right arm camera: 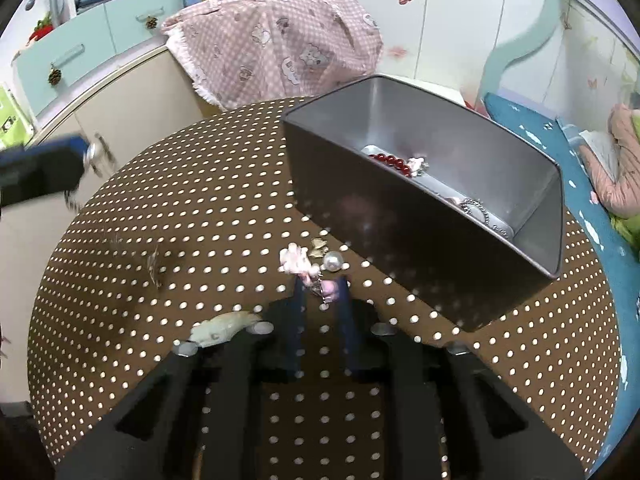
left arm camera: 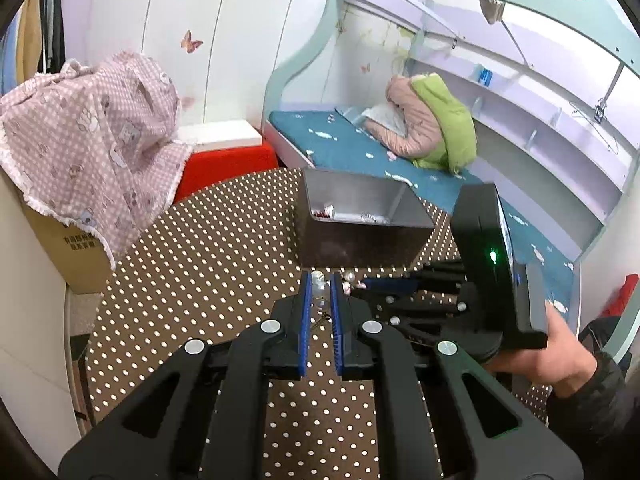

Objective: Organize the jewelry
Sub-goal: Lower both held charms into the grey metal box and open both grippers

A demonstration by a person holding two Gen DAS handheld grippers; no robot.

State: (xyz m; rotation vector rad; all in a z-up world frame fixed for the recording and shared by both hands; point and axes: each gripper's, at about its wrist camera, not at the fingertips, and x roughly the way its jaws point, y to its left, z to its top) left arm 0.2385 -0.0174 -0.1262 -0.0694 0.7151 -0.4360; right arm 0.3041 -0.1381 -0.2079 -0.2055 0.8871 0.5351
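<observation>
A dark metal box [left arm camera: 360, 236] [right arm camera: 420, 216] stands on the dotted brown table; inside lie a red bead bracelet [right arm camera: 390, 162] and a silver chain [right arm camera: 480, 210]. My left gripper [left arm camera: 321, 280] is shut on a clear-bead jewelry piece [left arm camera: 319, 288], held above the table in front of the box. It shows at the left edge of the right wrist view [right arm camera: 80, 152]. My right gripper [right arm camera: 322, 280] has its jaws narrowly apart around a pink jewelry piece [right arm camera: 326, 288] lying on the table; a pearl [right arm camera: 333, 261] and pink flower piece [right arm camera: 294, 258] lie just ahead.
A pink checked cloth [left arm camera: 92, 140] covers a cardboard box to the left. A red stool [left arm camera: 228, 166] stands behind the table. A bed with blue cover [left arm camera: 352, 140] is at the back right. A pale jewelry piece [right arm camera: 218, 326] lies near my right gripper's left side.
</observation>
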